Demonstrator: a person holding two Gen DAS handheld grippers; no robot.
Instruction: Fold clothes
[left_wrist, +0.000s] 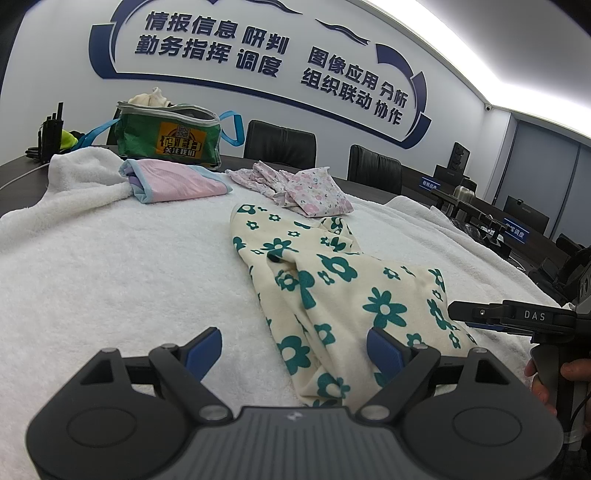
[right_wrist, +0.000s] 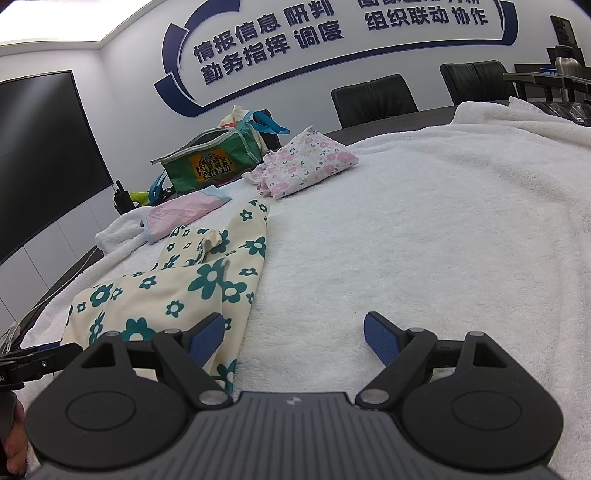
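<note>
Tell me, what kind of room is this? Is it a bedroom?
Probably not a bedroom: it looks like an office meeting room. Black office chairs line a long dark table, big blue lettering covers the wall, and a large dark screen hangs there. A white blanket covers the table.

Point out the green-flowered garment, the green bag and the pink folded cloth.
green-flowered garment (left_wrist: 343, 280), left wrist view, crumpled middle.
green bag (left_wrist: 166, 136), left wrist view, front panel.
pink folded cloth (right_wrist: 184, 210), right wrist view, top face.
</note>
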